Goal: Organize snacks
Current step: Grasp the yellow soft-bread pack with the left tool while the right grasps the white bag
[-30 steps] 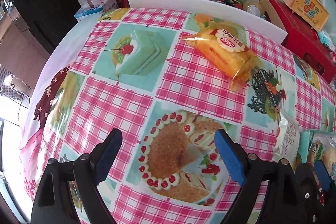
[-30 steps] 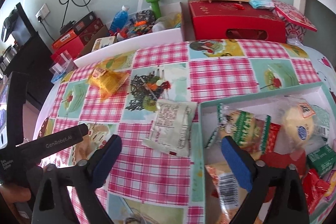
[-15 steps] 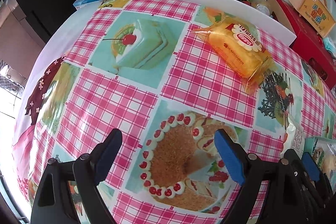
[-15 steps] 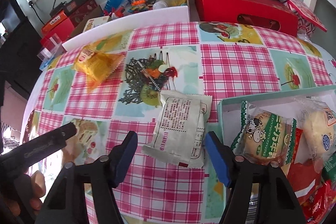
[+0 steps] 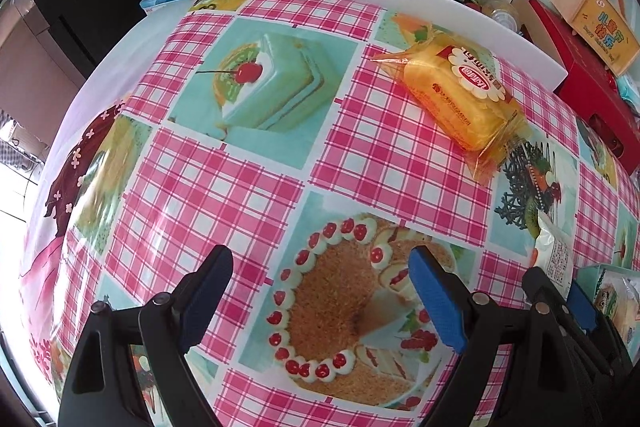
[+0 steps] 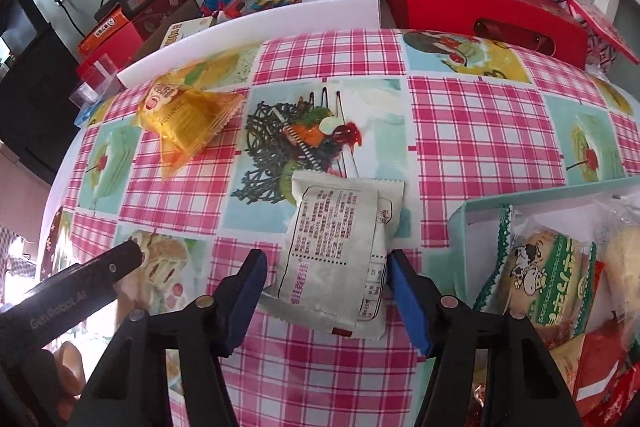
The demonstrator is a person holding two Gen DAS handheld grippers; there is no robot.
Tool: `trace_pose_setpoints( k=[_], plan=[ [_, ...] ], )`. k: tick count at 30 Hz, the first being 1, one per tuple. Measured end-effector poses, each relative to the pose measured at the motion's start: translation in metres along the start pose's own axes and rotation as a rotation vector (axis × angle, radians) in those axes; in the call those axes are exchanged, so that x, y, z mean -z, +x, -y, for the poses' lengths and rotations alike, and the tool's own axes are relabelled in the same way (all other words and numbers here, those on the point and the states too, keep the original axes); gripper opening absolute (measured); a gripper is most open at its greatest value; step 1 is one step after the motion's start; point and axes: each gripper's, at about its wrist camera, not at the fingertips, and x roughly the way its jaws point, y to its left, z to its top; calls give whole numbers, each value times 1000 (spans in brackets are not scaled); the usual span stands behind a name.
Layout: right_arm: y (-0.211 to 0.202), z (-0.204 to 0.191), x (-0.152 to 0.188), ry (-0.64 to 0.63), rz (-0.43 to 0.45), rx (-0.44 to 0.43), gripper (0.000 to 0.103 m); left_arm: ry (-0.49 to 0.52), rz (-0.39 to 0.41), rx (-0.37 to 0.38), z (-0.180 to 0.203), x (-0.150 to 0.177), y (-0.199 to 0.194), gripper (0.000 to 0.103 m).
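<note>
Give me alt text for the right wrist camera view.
The right gripper straddles a white snack packet lying on the pink checked tablecloth, its jaws just closing around it. A teal box of snacks sits right, an orange packet far left.

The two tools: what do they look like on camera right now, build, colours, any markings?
Both tools share one build. The left tool and the right tool have black plastic arms, angular and tapering forward, each tipped with a flat blue textured pad. Round silver rivets sit on the arms. In the right wrist view, the left tool's black body bears white "GenRobot.AI" lettering. No cables or sleeves show.
</note>
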Motion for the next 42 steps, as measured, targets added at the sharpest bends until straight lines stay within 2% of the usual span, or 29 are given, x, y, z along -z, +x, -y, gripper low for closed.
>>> trace_pose_setpoints(
  k=[2,7,12,16,18,22,29,33,35,42],
  plan=[
    [2,-2,-2,-11,5,22,57,0,0,-3,-1,0,2,90],
    [8,-9,-12,-44,6,47,57,8,7,14,1,-3,0,90],
    [15,-10,-30,-57,-5,58,55,17,20,78,9,-14,-7,90],
    [22,-8,-46,-69,-14,72,55,-29,2,196,15,-31,-10,90],
    [24,-7,-51,-75,-19,77,55,-16,12,199,24,-41,-11,90],
    [28,-7,-60,-90,-25,83,55,-22,7,258,37,-65,-12,90],
    [30,-2,-68,-102,-28,71,55,-62,-18,267,53,-88,-1,90],
    [28,0,-68,-104,-29,67,55,-84,-27,235,57,-95,12,90],
    [29,-1,-67,-107,-29,67,55,-96,-36,245,57,-99,18,90],
    [27,-1,-65,-115,-27,73,55,-62,-25,218,62,-112,28,88]
  ],
)
